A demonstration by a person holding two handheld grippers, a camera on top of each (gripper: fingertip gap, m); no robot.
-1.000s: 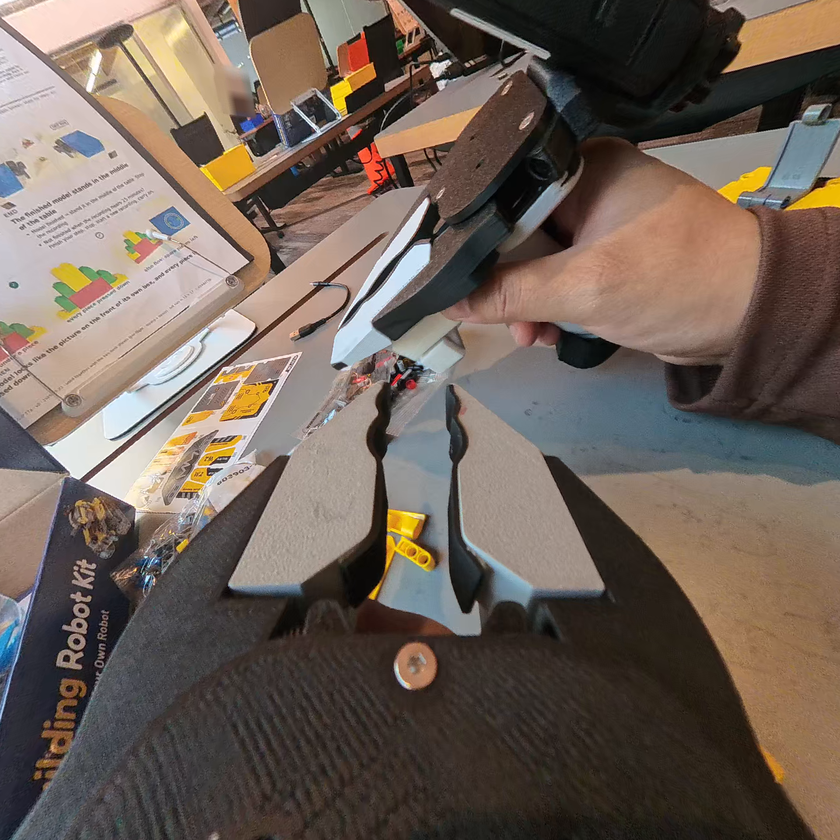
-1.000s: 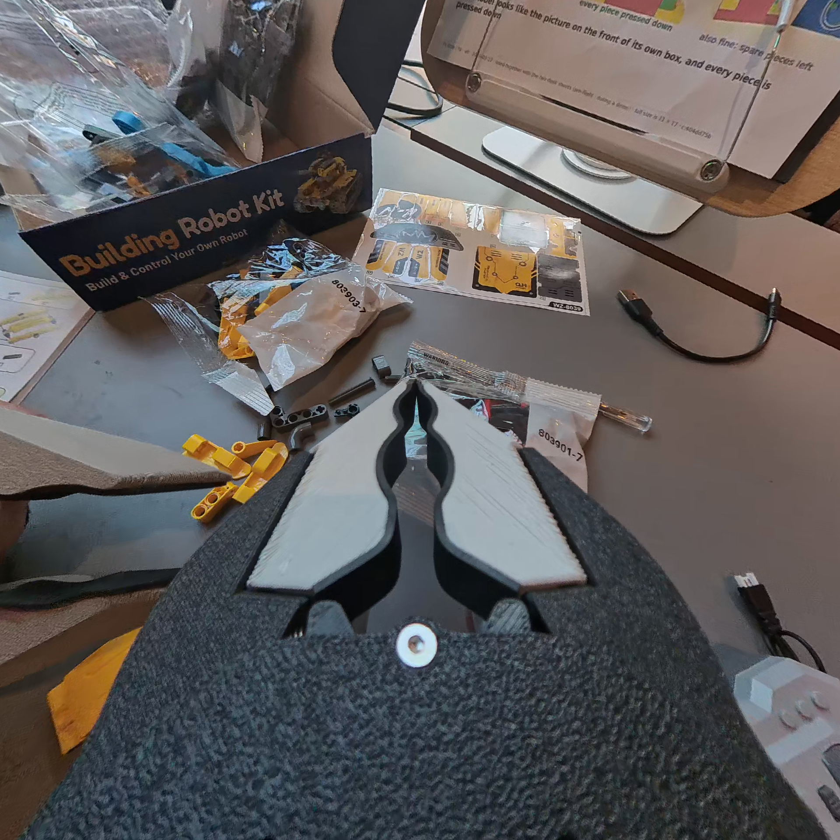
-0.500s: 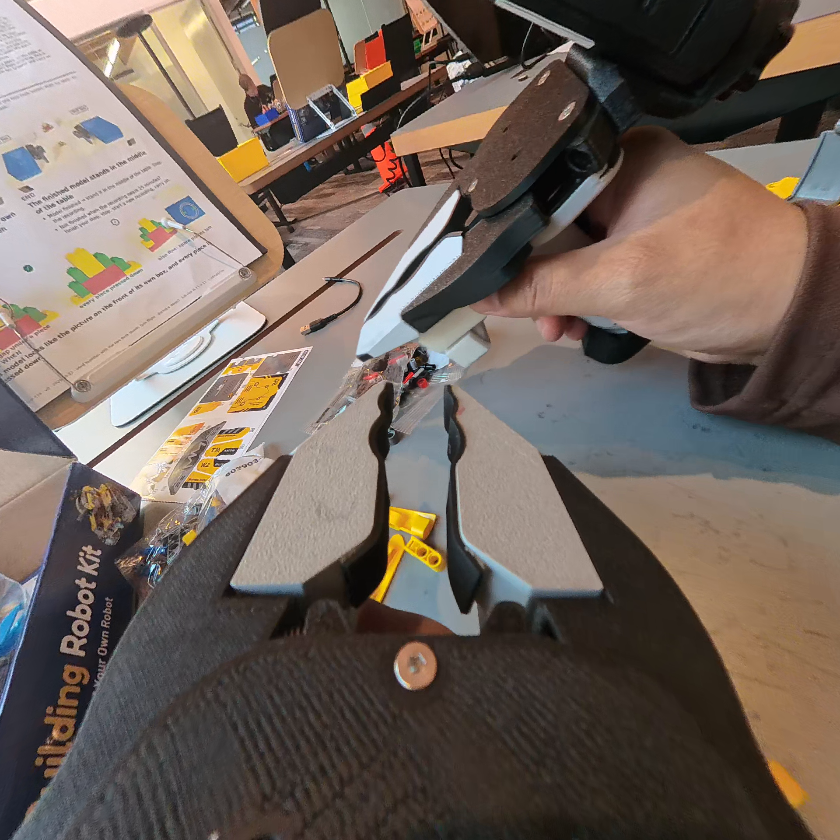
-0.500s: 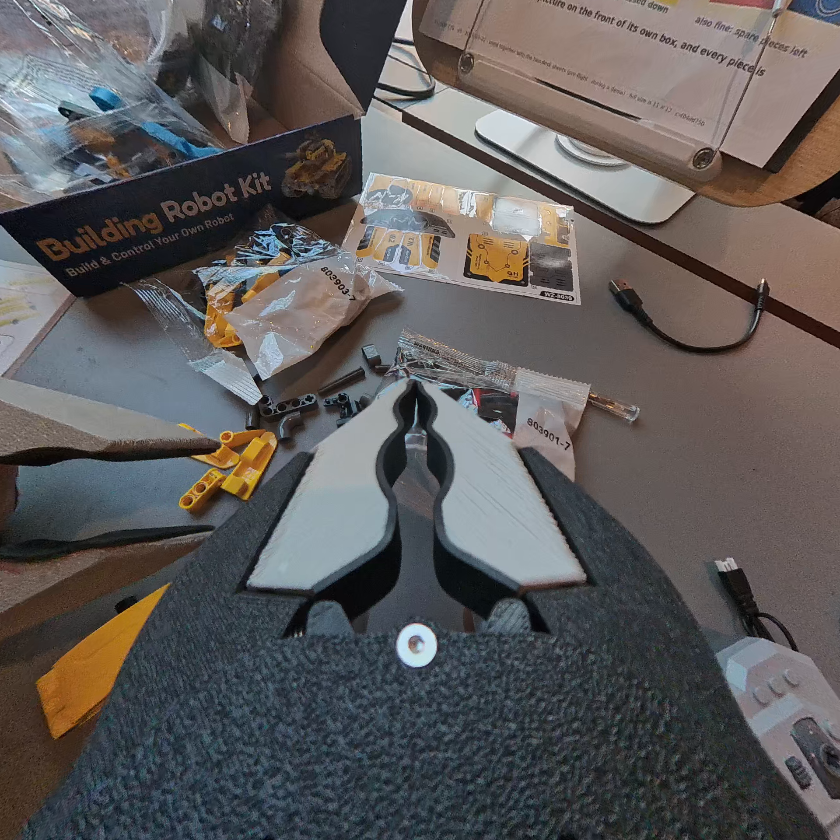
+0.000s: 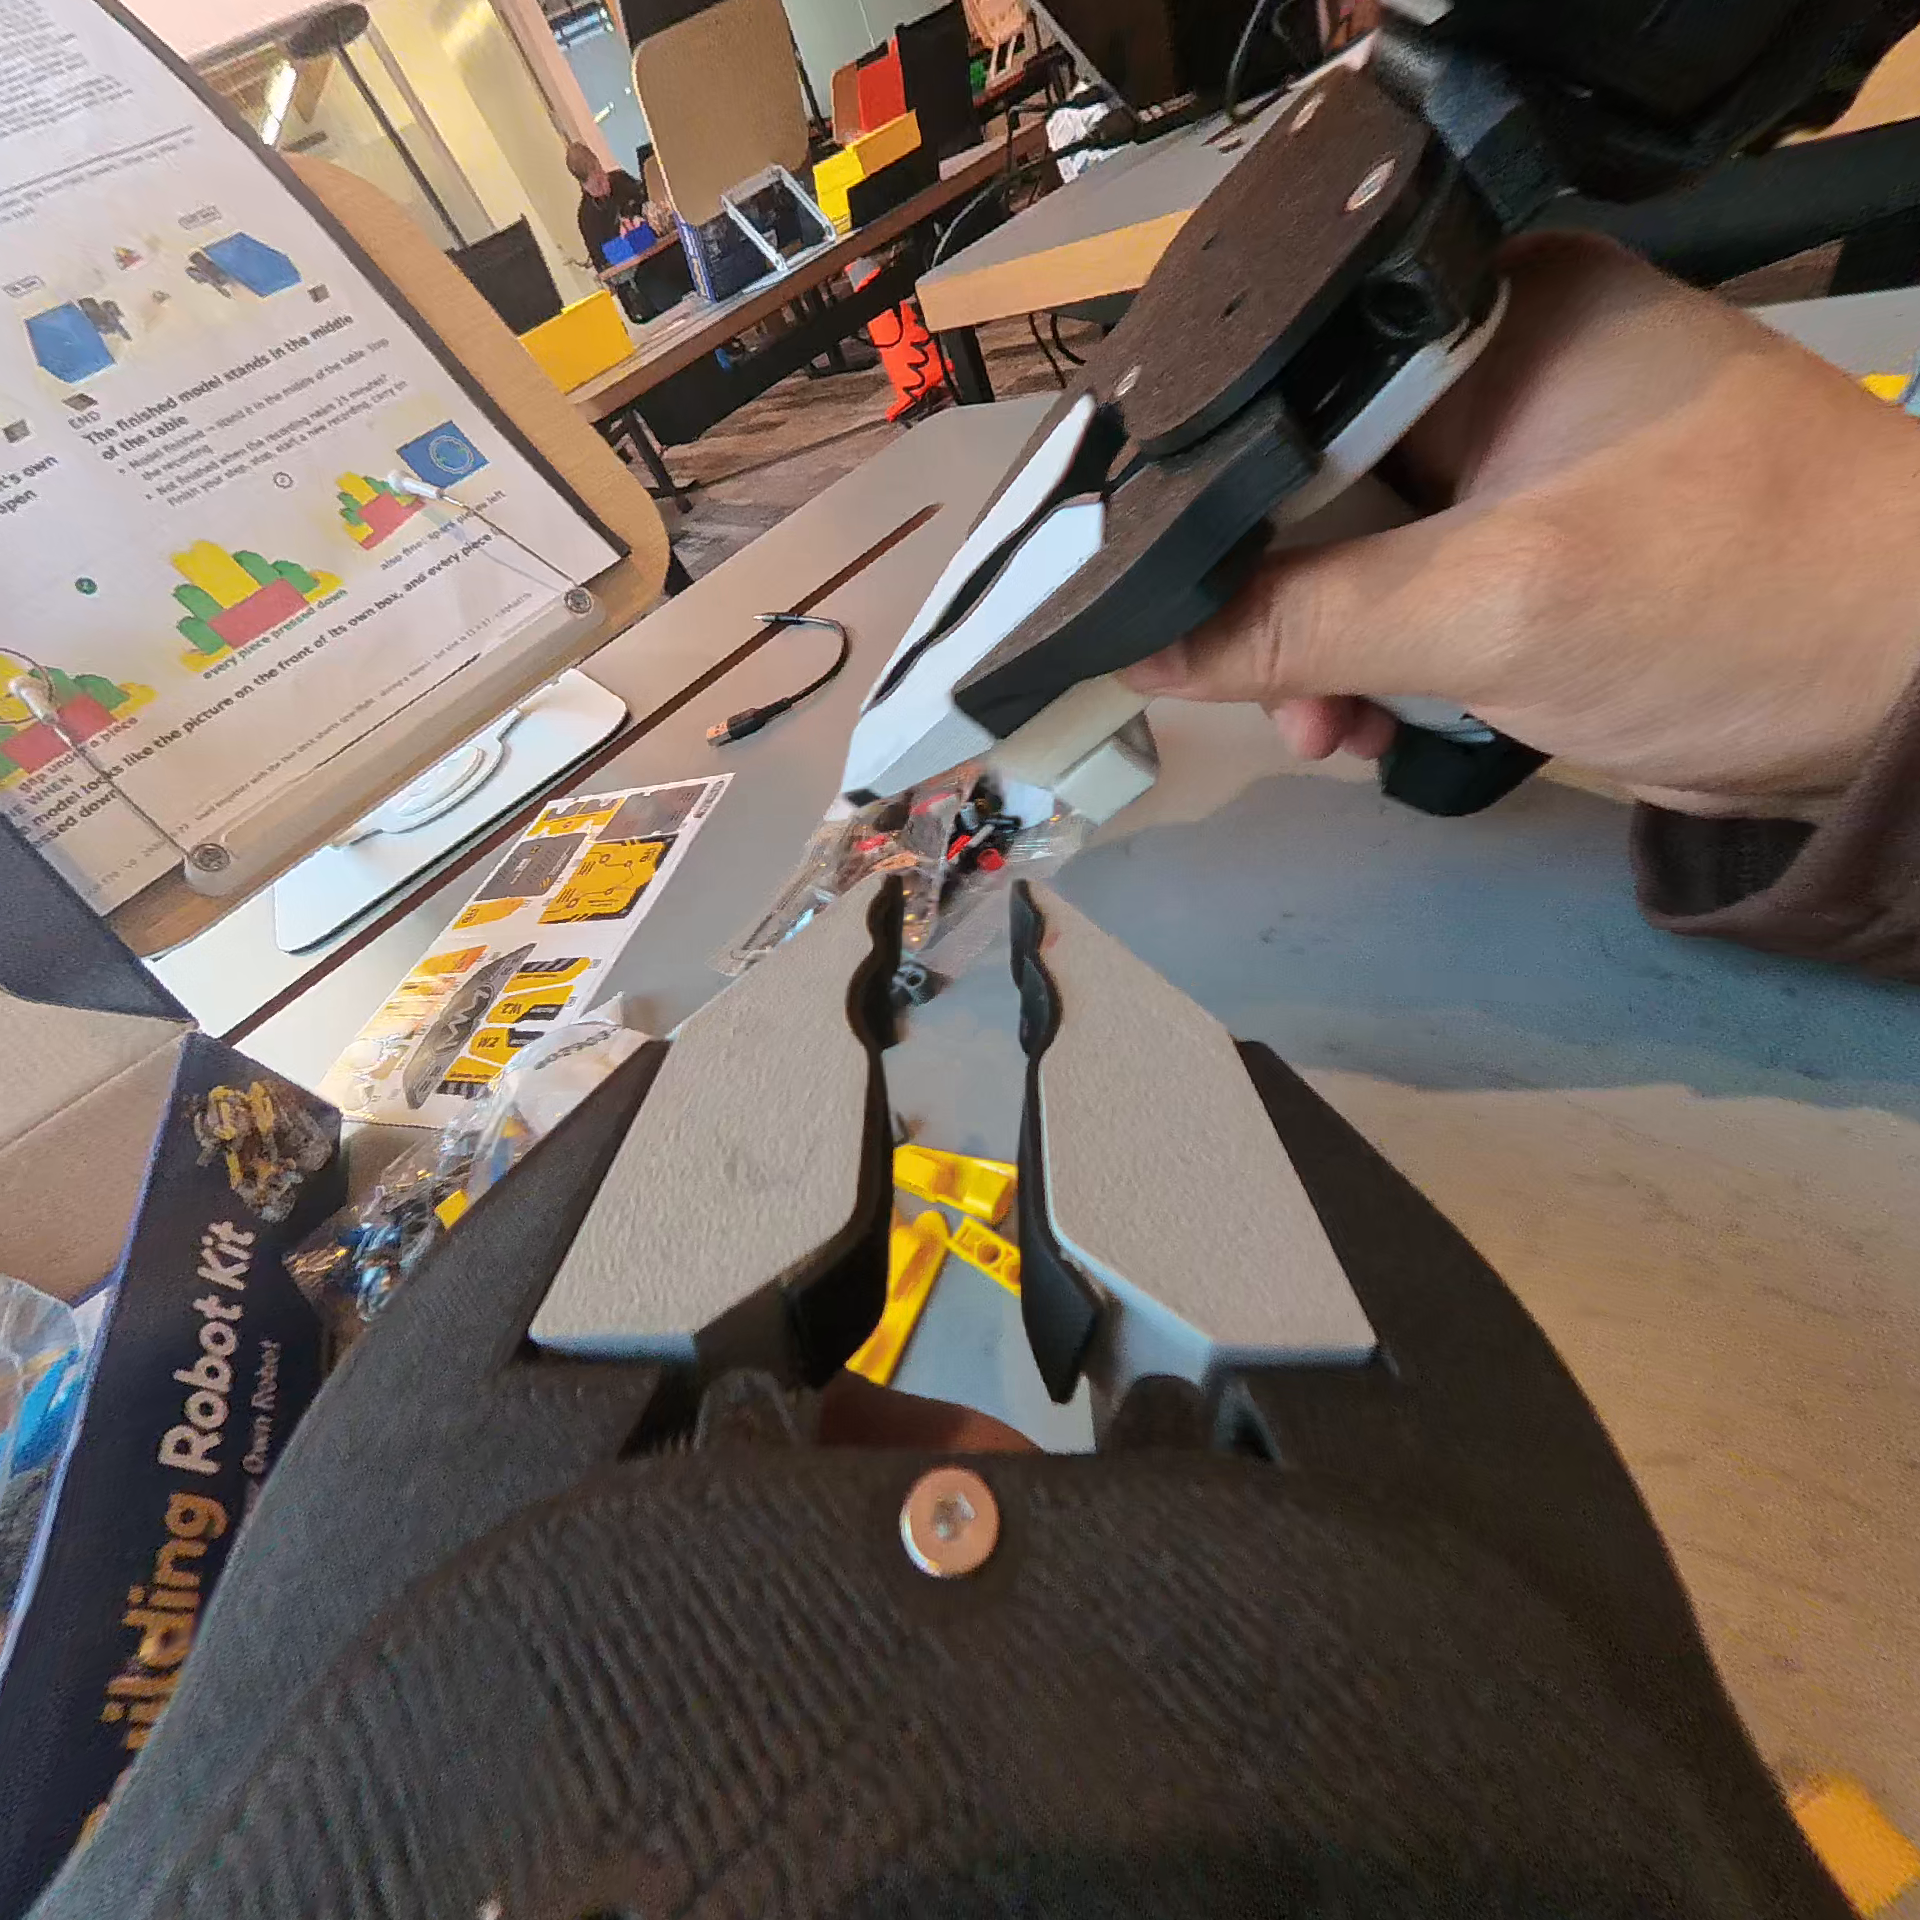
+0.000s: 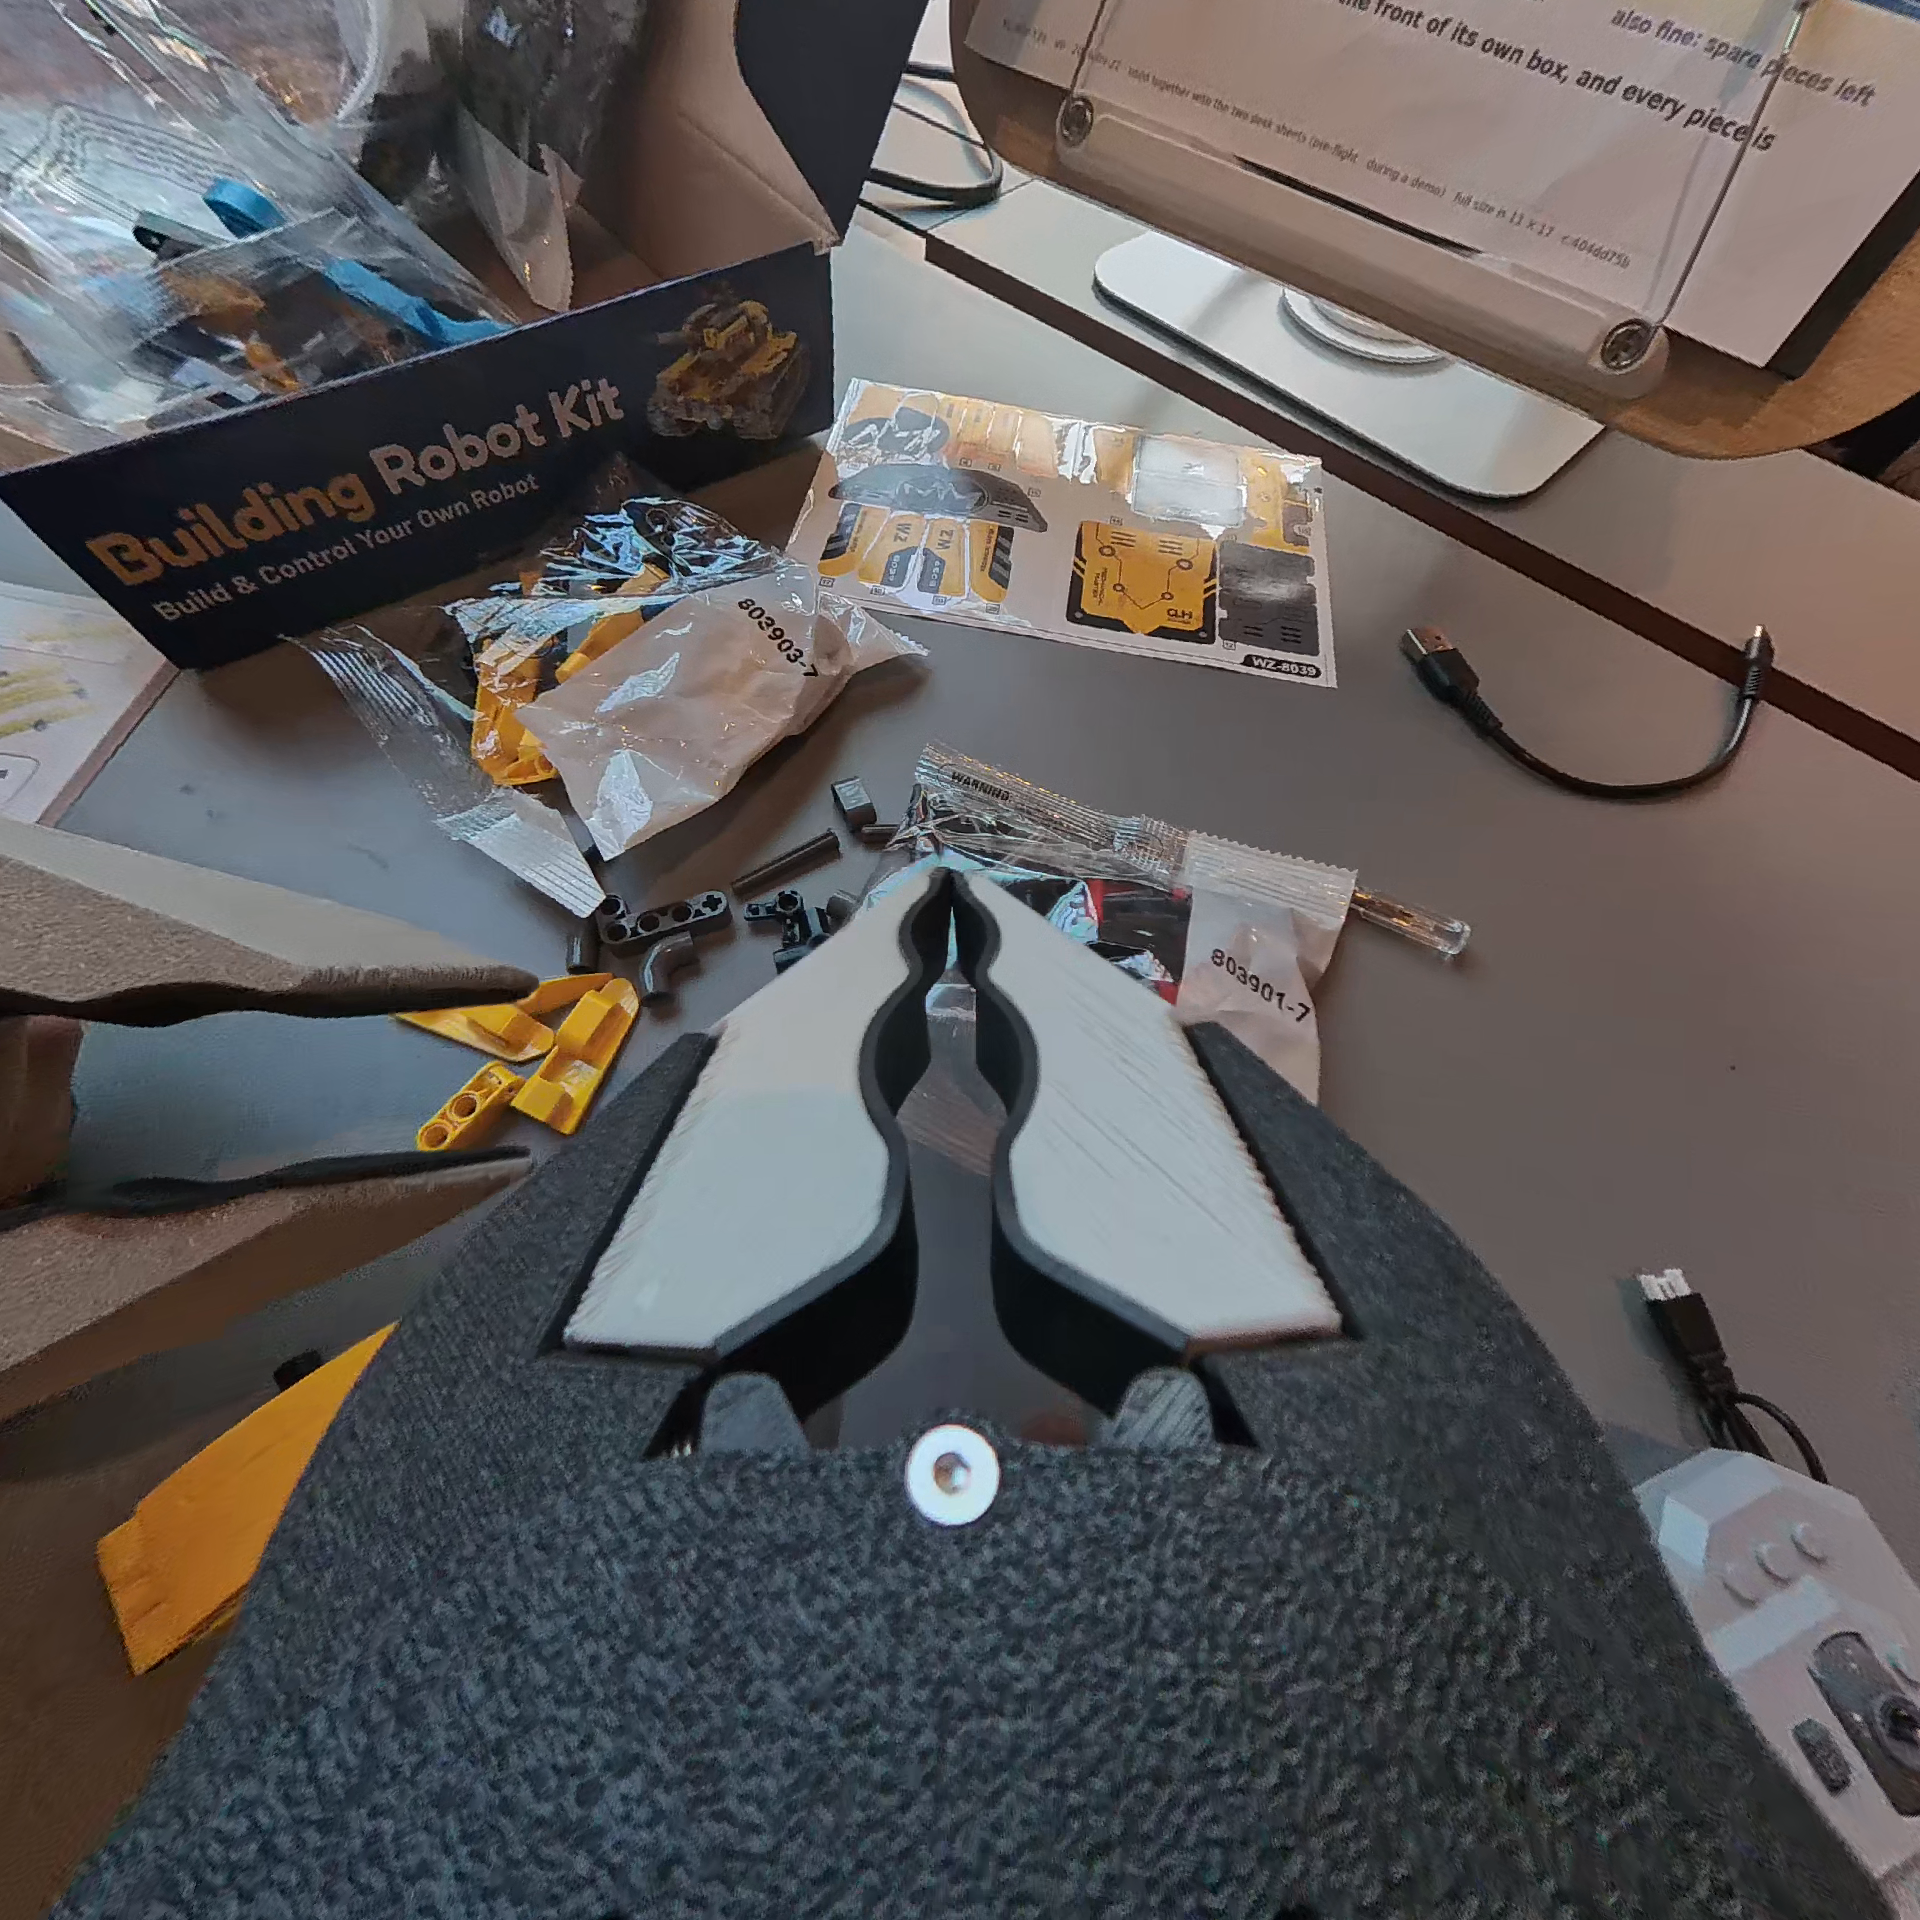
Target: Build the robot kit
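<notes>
My right gripper (image 6: 951,883) is shut, its tips pinched on the left edge of a clear bag (image 6: 1132,894) of red and black parts. It also shows in the left wrist view (image 5: 868,774), held by a hand (image 5: 1558,582), tips down on that bag (image 5: 956,831). My left gripper (image 5: 953,914) is open a little and empty, low over loose yellow pieces (image 5: 951,1184) on the grey table. In the right wrist view its two fingers reach in from the left and flank the yellow pieces (image 6: 561,1049). Small black pieces (image 6: 665,920) lie between the two grippers.
An open dark kit box (image 6: 364,488) full of bags stands at the back left. A torn bag of yellow parts (image 6: 675,686), a sticker sheet (image 6: 1091,540), a short black cable (image 6: 1590,758) and a sign stand (image 6: 1351,343) lie behind. A grey device (image 6: 1808,1621) sits near right. There is about 8 cm between the tips of the two grippers. Left tips and right tips are each some 20 cm from the grey device (image 6: 1808,1621).
My left gripper has come forward, so its fingers now flank the yellow pieces. My right gripper has stayed shut at the clear bag, shifting only slightly.
</notes>
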